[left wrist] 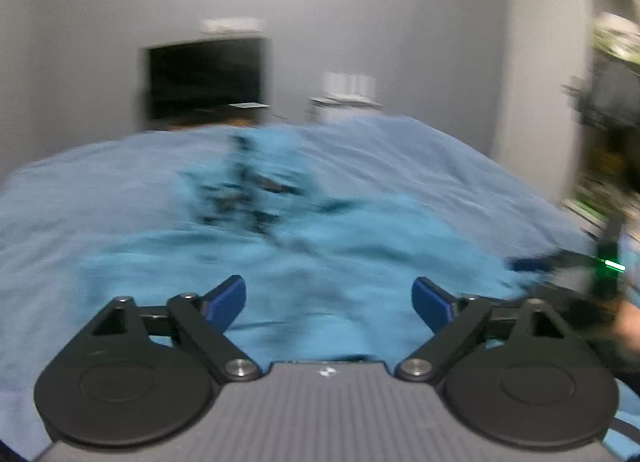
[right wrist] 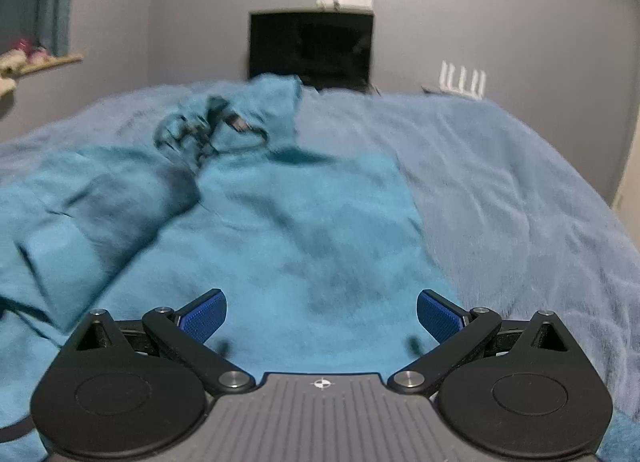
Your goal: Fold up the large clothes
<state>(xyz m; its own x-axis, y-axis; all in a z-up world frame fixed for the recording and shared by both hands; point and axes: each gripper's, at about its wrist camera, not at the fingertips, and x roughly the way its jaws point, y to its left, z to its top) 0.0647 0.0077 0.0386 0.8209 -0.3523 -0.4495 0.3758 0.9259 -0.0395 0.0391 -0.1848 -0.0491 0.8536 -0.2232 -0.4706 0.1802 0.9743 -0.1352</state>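
Note:
A large teal garment (right wrist: 304, 230) lies spread on a bed covered by a grey-blue blanket (right wrist: 500, 190). Its neck end with dark cords (right wrist: 208, 126) is at the far side, and a sleeve (right wrist: 92, 218) lies folded across at the left. My right gripper (right wrist: 320, 310) hovers over the near part of the garment, open, with nothing between its blue pads. The left wrist view is blurred. There the teal garment (left wrist: 304, 254) fills the middle, and my left gripper (left wrist: 328, 298) stands open above it, holding nothing. The right gripper (left wrist: 532, 264) shows at the right edge of that view.
Beyond the bed stands a black screen (right wrist: 310, 48) against a grey wall, with a white router (right wrist: 462, 82) to its right. A shelf with small items (right wrist: 40, 60) is at the left. Cluttered shelving (left wrist: 612, 102) and a person's hand (left wrist: 628, 322) are at the right.

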